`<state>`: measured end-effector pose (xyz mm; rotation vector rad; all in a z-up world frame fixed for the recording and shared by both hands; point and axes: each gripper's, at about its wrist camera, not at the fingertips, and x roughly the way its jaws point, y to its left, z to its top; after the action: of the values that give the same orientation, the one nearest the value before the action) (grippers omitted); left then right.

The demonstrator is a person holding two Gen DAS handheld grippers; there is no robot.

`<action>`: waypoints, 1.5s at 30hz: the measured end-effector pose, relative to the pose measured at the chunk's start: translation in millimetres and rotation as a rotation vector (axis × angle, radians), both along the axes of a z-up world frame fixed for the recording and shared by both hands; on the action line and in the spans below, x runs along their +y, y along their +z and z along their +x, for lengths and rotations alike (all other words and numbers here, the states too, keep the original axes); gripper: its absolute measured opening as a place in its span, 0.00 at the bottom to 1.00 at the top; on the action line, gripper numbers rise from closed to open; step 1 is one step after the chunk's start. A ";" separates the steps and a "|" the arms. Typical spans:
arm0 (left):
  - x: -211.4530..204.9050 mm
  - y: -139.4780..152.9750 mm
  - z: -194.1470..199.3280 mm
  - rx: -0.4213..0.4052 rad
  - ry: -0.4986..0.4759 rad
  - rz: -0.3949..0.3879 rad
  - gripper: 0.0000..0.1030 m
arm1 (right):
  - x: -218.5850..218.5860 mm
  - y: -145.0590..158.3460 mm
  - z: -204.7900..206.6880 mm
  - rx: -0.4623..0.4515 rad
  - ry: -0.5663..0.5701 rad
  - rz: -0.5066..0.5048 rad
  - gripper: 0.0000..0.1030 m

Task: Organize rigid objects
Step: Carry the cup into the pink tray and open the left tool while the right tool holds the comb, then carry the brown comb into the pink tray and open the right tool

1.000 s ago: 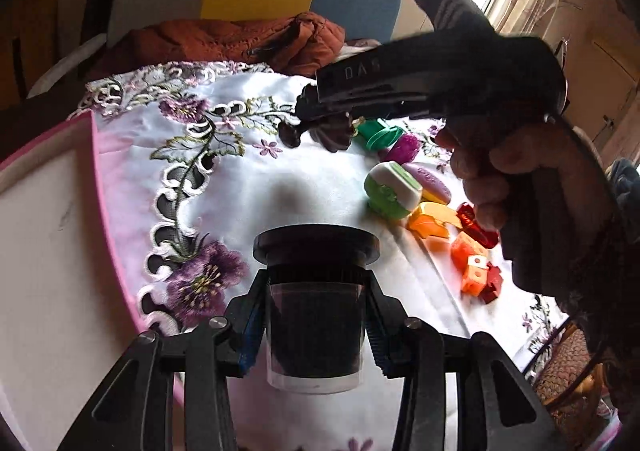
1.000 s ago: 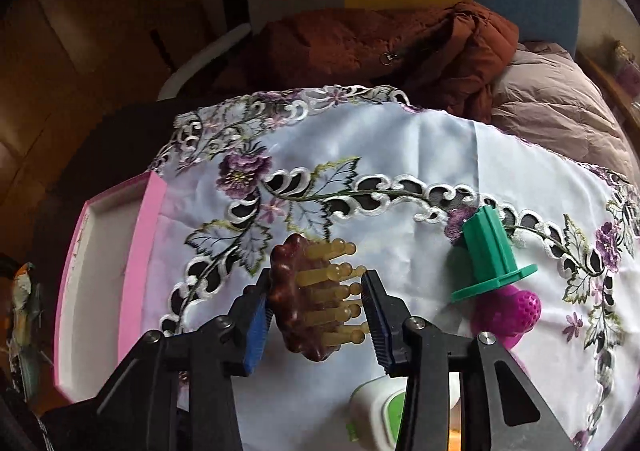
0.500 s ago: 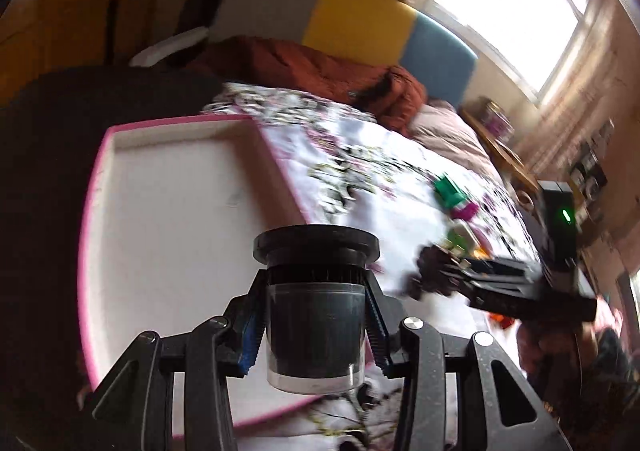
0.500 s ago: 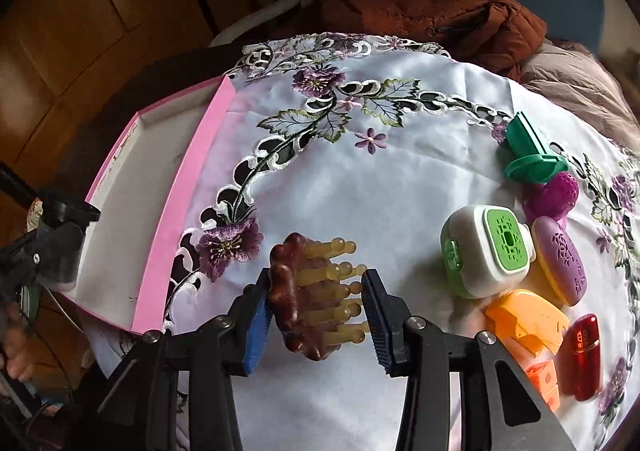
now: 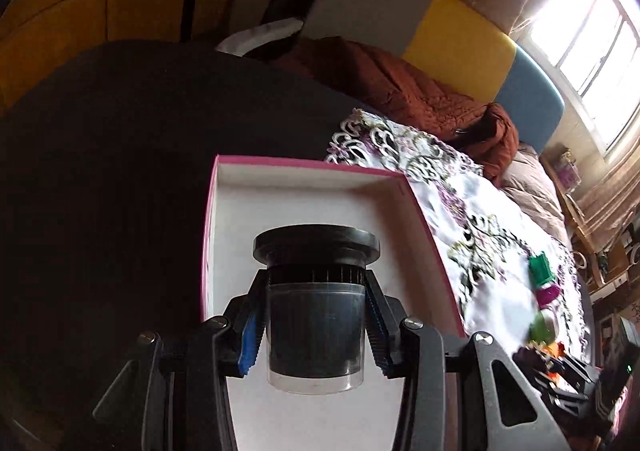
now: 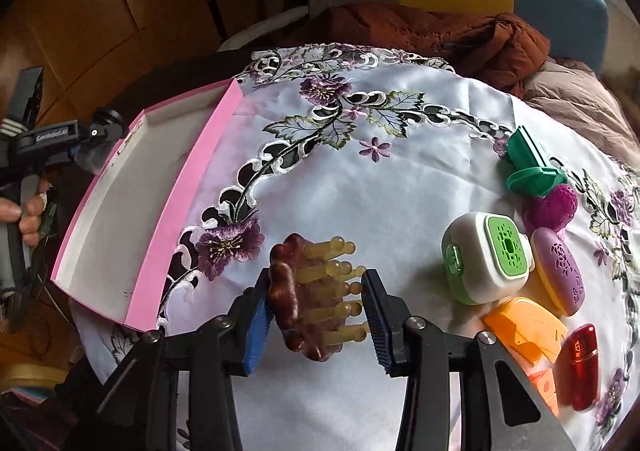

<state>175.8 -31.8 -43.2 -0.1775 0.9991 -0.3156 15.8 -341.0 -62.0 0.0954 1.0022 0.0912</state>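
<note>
Our left gripper [image 5: 316,325] clamps a dark jar [image 5: 315,327] with a black lid between its pads, above the pink box [image 5: 320,195]. Our right gripper [image 6: 316,313] pinches a brown massage comb [image 6: 308,299] sideways, pegs toward the right pad, above the embroidered cloth [image 6: 360,191].

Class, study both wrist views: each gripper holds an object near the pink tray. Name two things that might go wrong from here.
1. The left gripper clamps the black-capped jar by its smooth clear wall; it might slip through and drop onto the pink tray.
2. The right gripper grips the brown massage comb partly across its thin prongs; it might twist loose, landing on the tablecloth instead of the tray.
</note>
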 end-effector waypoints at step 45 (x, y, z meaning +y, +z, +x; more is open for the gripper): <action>-3.4 22.5 -127.3 -0.128 0.015 0.177 0.58 | 17.5 -2.4 -2.1 -0.034 0.000 -0.119 0.42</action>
<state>48.5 -35.2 -20.8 -0.0040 0.8937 -0.2204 13.7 -323.5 -64.5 -0.0143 0.9717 0.0329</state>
